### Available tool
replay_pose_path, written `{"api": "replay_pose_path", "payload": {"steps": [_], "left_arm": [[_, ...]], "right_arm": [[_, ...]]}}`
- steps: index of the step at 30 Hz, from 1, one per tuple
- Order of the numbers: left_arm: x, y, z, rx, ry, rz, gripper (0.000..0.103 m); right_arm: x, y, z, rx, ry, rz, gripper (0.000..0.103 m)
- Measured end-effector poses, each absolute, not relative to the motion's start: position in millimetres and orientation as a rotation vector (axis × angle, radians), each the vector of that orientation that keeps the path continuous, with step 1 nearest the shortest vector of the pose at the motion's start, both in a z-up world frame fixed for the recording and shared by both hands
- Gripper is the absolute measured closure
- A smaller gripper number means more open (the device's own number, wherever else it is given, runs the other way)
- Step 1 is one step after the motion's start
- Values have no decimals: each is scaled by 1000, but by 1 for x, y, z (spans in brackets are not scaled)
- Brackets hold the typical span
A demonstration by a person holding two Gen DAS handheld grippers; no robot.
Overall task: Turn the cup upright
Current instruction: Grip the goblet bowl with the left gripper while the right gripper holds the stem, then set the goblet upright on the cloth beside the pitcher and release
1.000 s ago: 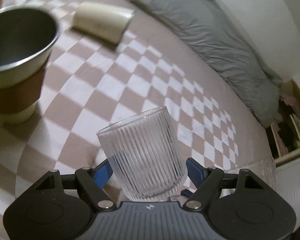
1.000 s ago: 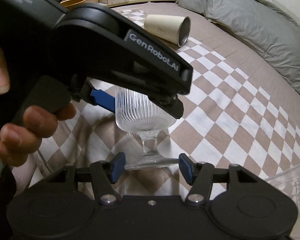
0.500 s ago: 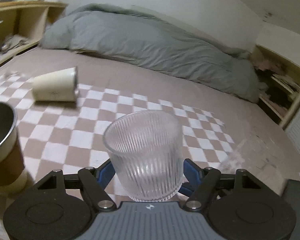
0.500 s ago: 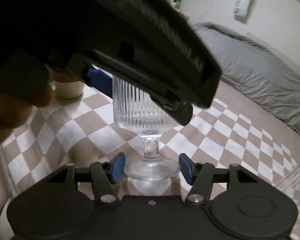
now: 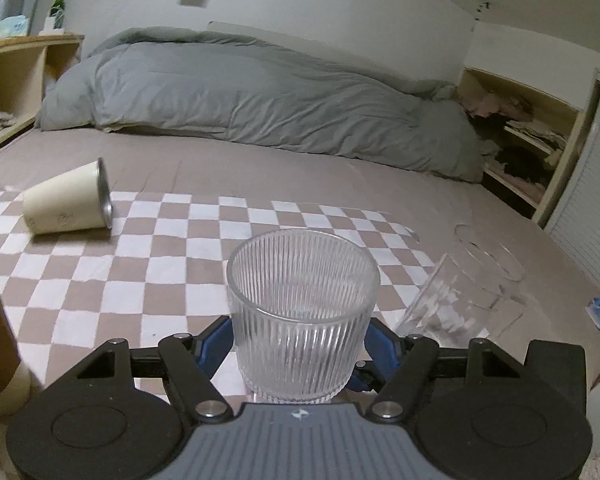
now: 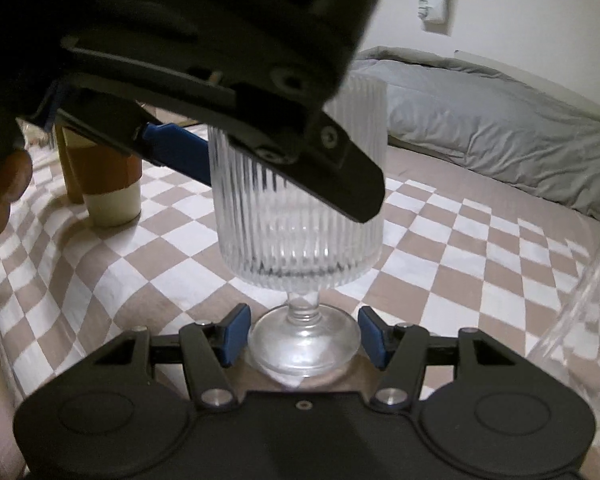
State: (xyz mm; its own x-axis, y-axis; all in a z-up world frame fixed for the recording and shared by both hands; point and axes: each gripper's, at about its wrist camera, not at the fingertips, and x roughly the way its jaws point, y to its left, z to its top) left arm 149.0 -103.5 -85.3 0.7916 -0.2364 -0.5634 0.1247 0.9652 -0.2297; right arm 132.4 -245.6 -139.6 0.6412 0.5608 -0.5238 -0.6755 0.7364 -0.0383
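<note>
Both tools are at the ribbed glass cup (image 6: 300, 200), which stands upright on the checkered cloth (image 6: 440, 280). Left gripper (image 5: 302, 340) pinches its bowl from both sides. Right gripper (image 6: 302, 336) is spread around the foot, pads (image 6: 234, 334) not touching. Far left lies a cream tumbler (image 5: 66, 204).

Dim, flat indoor light is washing both fisheye views; edges are bowing and darkening, and the near left gripper (image 6: 260, 152) is blurring.
</note>
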Motion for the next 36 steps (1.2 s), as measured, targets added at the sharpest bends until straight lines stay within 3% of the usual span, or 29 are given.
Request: {"api": "replay_pose_path", "payload": {"steps": [11,29,34,36], "left_arm": [[164,-148,-91,-90,592,-268,31],[174,-140,-86,-210,625,-328,25],[166,-139,-78,-231,604,-339,24],[162,-138,-75,-219,602,-338,23]], "right_arm": [[141,-280,-144,-151,496,596,43],[146,-281,-151,-146,471,547,42],[137,-273,-146,-173,472,552,36],[133,-271,-142,-169,486,540,25]]}}
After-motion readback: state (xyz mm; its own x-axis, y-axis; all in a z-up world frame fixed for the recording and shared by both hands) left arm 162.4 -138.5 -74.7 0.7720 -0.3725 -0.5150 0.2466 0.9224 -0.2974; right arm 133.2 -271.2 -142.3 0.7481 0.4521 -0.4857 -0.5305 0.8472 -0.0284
